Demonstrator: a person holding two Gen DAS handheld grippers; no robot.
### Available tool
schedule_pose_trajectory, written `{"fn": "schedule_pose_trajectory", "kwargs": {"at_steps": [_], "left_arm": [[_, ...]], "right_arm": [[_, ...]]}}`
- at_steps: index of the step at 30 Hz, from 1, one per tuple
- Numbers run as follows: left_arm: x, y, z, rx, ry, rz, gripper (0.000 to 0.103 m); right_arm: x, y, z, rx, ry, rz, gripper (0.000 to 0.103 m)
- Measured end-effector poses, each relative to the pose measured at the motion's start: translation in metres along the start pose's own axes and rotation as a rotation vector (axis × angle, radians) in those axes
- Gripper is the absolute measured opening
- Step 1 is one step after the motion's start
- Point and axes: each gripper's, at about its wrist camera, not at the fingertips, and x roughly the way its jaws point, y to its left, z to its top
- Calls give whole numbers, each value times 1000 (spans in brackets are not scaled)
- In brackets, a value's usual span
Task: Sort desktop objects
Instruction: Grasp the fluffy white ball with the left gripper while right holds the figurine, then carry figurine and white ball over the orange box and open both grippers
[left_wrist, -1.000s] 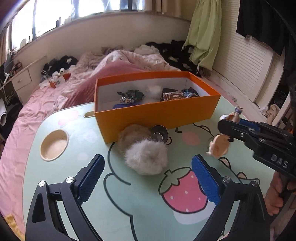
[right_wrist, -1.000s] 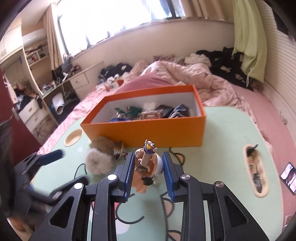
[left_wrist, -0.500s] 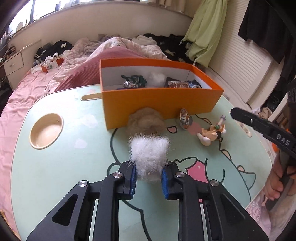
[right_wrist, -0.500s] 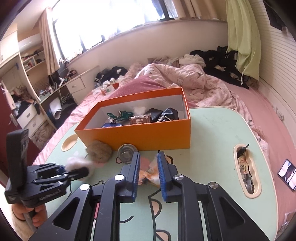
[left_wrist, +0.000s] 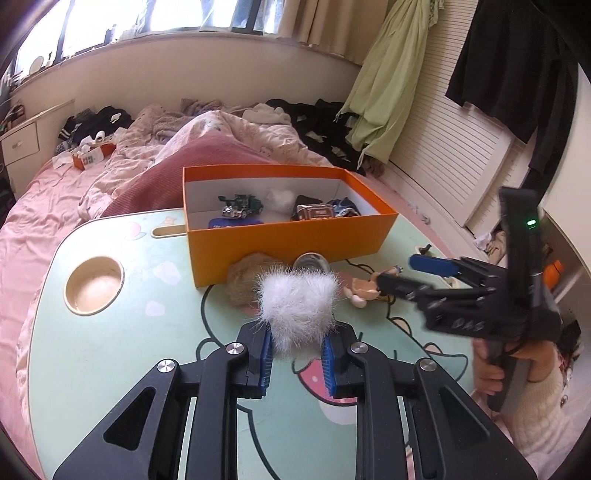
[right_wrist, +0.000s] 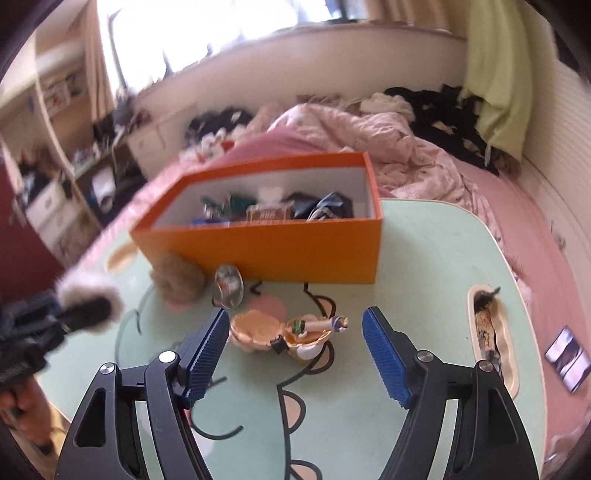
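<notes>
While the left gripper (left_wrist: 297, 354) clamps a white fur pompom (left_wrist: 298, 302) above the table (left_wrist: 110, 354), the right gripper (right_wrist: 295, 343) spreads its jaws.
Between those opening jaws, untouched, a small figurine (right_wrist: 284, 332) lies toppled before the orange box (right_wrist: 295, 251); a brown pompom (right_wrist: 179, 277) rests against the box.

Black tongs (left_wrist: 297, 363) – blue ribbed pads (right_wrist: 384, 356), silver screws.

White fur pompom (left_wrist: 298, 308): fluffy, pinched between blue-padded jaws, raised at centre frame of the left view. Tan fur pompom (right_wrist: 180, 277) and a small metal cup (right_wrist: 229, 286) on its side: on the worktop against the orange box (right_wrist: 280, 254), left of centre. Cartoon figurine (right_wrist: 286, 334): toppled, lying centre frame of the right view.
</notes>
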Motion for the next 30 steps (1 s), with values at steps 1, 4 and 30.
{"fn": "schedule_pose_trajectory", "kwargs": {"at_steps": [1, 4, 30], "left_arm": [[0, -2, -1, 4, -2, -3, 23], [-1, -4, -2, 8, -1, -14, 23], [14, 0, 70, 14, -11, -20, 23]], "right_arm": [[6, 3, 0, -38, 8, -20, 79], [32, 5, 2, -79, 125, 18, 83], [-7, -11, 75, 29, -54, 132, 37]]}}
